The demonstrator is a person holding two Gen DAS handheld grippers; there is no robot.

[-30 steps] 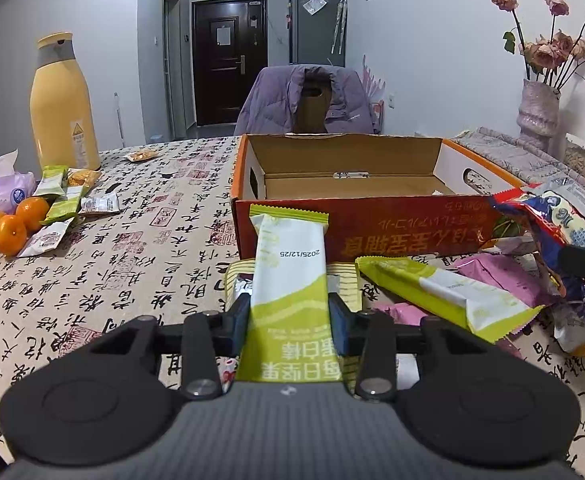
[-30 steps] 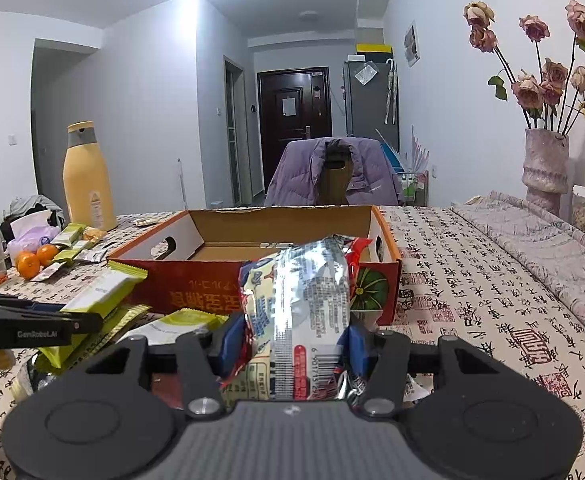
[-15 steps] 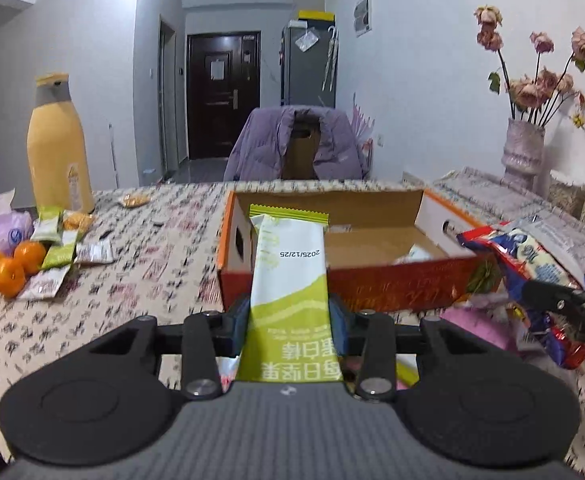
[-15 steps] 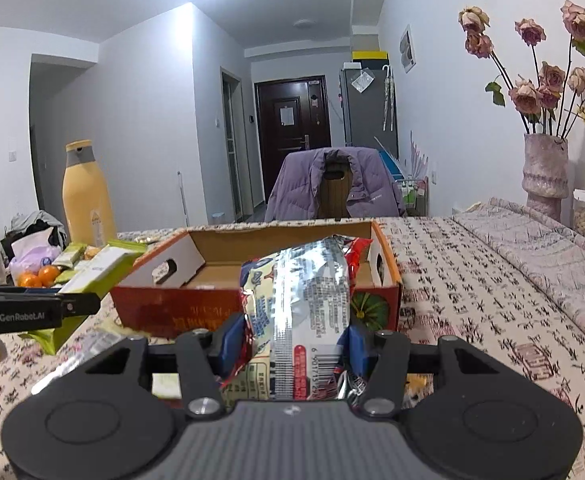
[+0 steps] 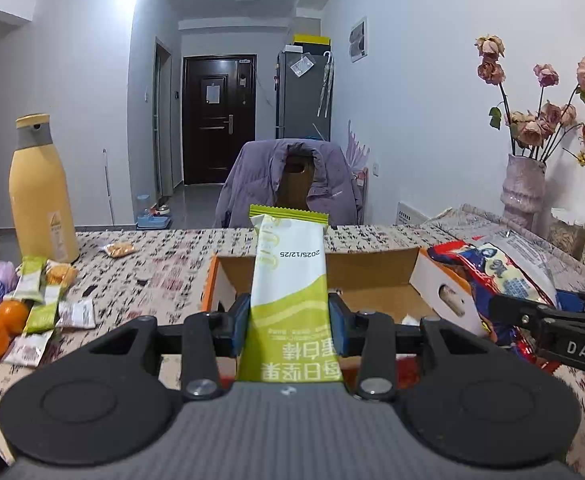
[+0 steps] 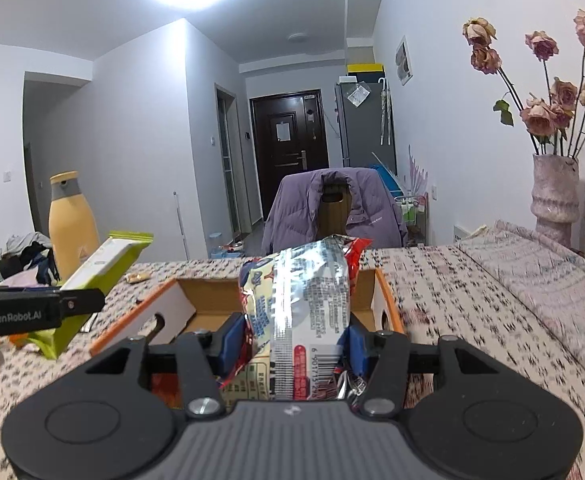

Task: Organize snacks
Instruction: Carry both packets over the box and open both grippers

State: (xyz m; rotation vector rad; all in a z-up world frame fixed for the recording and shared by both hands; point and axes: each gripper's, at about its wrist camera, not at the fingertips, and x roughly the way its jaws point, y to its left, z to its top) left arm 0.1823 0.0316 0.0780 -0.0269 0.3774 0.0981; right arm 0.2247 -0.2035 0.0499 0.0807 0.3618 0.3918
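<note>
My left gripper [image 5: 289, 322] is shut on a green and white snack bar [image 5: 288, 280], held upright above the near edge of an open orange cardboard box [image 5: 372, 276]. My right gripper [image 6: 290, 340] is shut on a silver and red snack bag [image 6: 304, 292], held above the same box [image 6: 208, 300]. In the left wrist view the bag [image 5: 508, 276] and right gripper [image 5: 552, 320] show at the right. In the right wrist view the bar [image 6: 100, 268] and left gripper [image 6: 52, 312] show at the left.
On the patterned tablecloth [image 5: 152, 280] at the left stand a yellow bottle [image 5: 40, 196], oranges [image 5: 0, 320] and several small snack packets [image 5: 44, 300]. A chair with a purple jacket [image 5: 292, 180] is behind the table. A vase of dried roses [image 5: 524, 192] stands at the right.
Both grippers have risen with their snacks and moved toward the box; I see into it from higher up. The loose snacks in front of the box have dropped out of view.
</note>
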